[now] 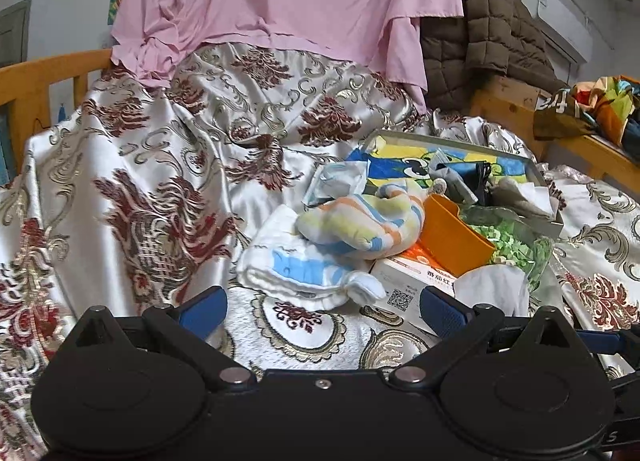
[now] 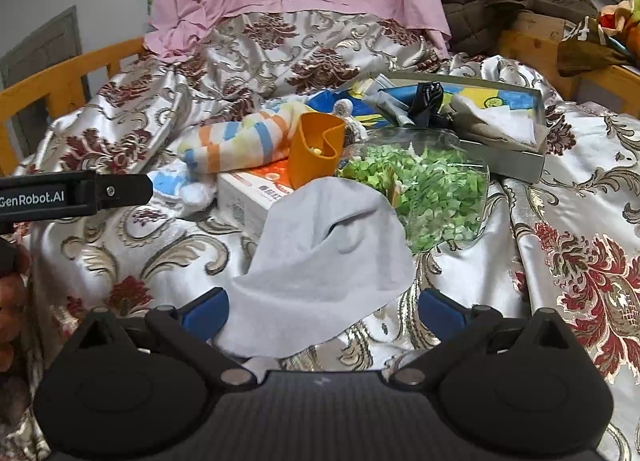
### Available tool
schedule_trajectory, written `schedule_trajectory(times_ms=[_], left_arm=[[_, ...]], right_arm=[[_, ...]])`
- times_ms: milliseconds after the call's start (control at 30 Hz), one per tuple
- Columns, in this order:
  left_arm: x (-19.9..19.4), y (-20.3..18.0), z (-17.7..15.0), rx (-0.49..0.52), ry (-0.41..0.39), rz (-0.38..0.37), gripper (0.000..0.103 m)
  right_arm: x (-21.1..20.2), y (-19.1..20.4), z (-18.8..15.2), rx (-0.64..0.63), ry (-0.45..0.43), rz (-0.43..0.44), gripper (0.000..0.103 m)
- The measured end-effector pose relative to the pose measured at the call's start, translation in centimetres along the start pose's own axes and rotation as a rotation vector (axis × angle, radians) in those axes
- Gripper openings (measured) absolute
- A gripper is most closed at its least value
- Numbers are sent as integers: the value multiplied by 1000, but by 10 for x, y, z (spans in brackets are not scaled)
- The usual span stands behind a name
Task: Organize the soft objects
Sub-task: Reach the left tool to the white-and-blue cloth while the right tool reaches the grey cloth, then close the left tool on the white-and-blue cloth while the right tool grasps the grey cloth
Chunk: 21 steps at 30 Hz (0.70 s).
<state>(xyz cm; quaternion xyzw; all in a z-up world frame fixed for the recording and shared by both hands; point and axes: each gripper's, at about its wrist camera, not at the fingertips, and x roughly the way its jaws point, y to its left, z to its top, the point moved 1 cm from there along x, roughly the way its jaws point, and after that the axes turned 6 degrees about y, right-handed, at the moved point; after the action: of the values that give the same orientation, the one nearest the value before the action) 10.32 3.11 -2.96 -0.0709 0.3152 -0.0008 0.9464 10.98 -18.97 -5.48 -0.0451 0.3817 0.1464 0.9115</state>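
A pile of soft things lies on a floral satin bedspread. A striped pastel towel rests over a white cloth with blue print. My left gripper is open and empty, just short of that white cloth. A pale grey cloth lies in front of my right gripper, whose open jaws straddle its near edge. The striped towel also shows in the right wrist view. A shallow grey box behind holds a cartoon towel, dark socks and a beige cloth.
An orange plastic cup stands on a white carton. A clear bag of green bits lies beside it. A pink sheet and brown quilted jacket hang behind. Wooden bed rails border the bed.
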Motion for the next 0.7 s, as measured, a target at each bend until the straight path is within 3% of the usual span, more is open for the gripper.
schedule_trajectory(times_ms=[200, 500, 700], left_arm=[[22, -14, 7, 99, 8, 17, 102], [56, -12, 18, 224, 69, 19, 102], [81, -14, 28, 376, 115, 22, 102]], right_arm=[[14, -6, 8, 42, -17, -22, 103], [28, -8, 15, 80, -30, 16, 103], [34, -5, 15, 79, -16, 20, 103]])
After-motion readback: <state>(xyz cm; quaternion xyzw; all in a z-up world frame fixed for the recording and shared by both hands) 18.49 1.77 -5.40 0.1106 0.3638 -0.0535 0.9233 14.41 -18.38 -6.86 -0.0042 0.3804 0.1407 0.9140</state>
